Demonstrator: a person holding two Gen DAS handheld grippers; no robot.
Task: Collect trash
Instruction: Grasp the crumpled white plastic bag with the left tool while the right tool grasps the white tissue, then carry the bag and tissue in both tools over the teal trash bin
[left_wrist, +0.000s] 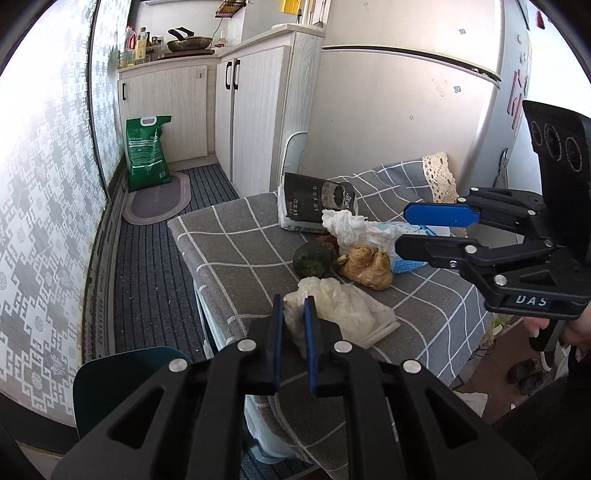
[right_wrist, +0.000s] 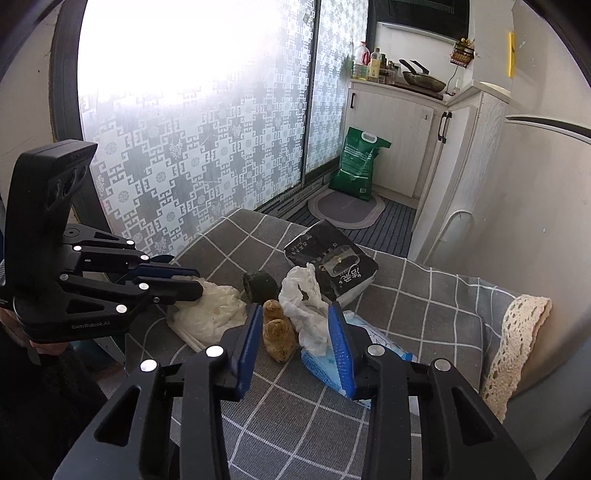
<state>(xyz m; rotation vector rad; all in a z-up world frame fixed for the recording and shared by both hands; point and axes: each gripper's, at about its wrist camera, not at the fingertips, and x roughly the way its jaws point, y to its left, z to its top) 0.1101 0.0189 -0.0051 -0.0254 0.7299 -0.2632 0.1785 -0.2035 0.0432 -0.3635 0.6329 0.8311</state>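
On the grey checked tablecloth (left_wrist: 229, 236) lies a crumpled white plastic bag (left_wrist: 343, 306) (right_wrist: 214, 310) at the near edge. My left gripper (left_wrist: 293, 317) (right_wrist: 197, 282) is shut on its near end. Behind it sit a ginger root (left_wrist: 369, 267) (right_wrist: 279, 332), a crumpled white tissue (left_wrist: 354, 229) (right_wrist: 306, 295) and a dark green squash piece (left_wrist: 312, 260) (right_wrist: 260, 286). My right gripper (right_wrist: 295, 325) (left_wrist: 400, 230) stands open, with the tissue and the ginger between its fingers. The right pad is at the tissue's edge; a gap shows beside the left pad.
A black packet (left_wrist: 317, 201) (right_wrist: 332, 262) lies at the table's far side, a blue-white tissue pack (left_wrist: 410, 264) (right_wrist: 321, 369) by the right gripper. A fridge (left_wrist: 406, 110) stands behind the table. A green sack (left_wrist: 147, 151) and a teal chair (left_wrist: 110, 384) stand on the floor.
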